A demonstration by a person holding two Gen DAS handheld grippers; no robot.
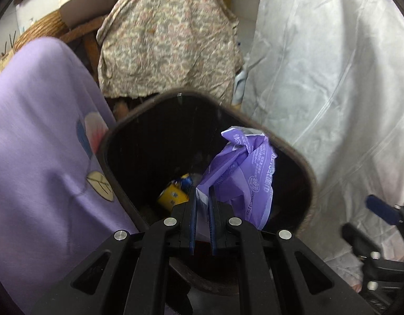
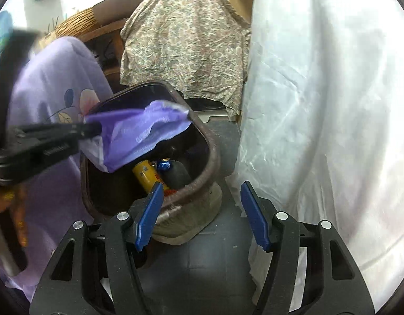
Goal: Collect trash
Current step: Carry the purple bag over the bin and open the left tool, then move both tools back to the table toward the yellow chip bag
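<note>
My left gripper [image 1: 203,197] is shut on a crumpled purple plastic wrapper [image 1: 244,168] and holds it over the mouth of a dark brown trash bin [image 1: 128,128]. The right wrist view shows the same gripper [image 2: 97,130] from the side, with the wrapper [image 2: 139,134] hanging across the bin [image 2: 210,157] opening. Inside the bin lie a yellow can [image 2: 147,177], a blue wrapper [image 2: 164,165] and a dark object [image 2: 177,177]. The yellow can [image 1: 173,197] also shows in the left wrist view. My right gripper [image 2: 202,197] is open and empty, just in front of the bin's near right rim.
A lilac cloth with a leaf print [image 1: 39,141] drapes left of the bin. A floral cloth [image 1: 170,36] covers something behind it. A white plastic cover [image 1: 333,78] hangs on the right. A woven basket and a bowl [image 2: 78,22] sit at the back left. The floor is dark grey [image 2: 215,262].
</note>
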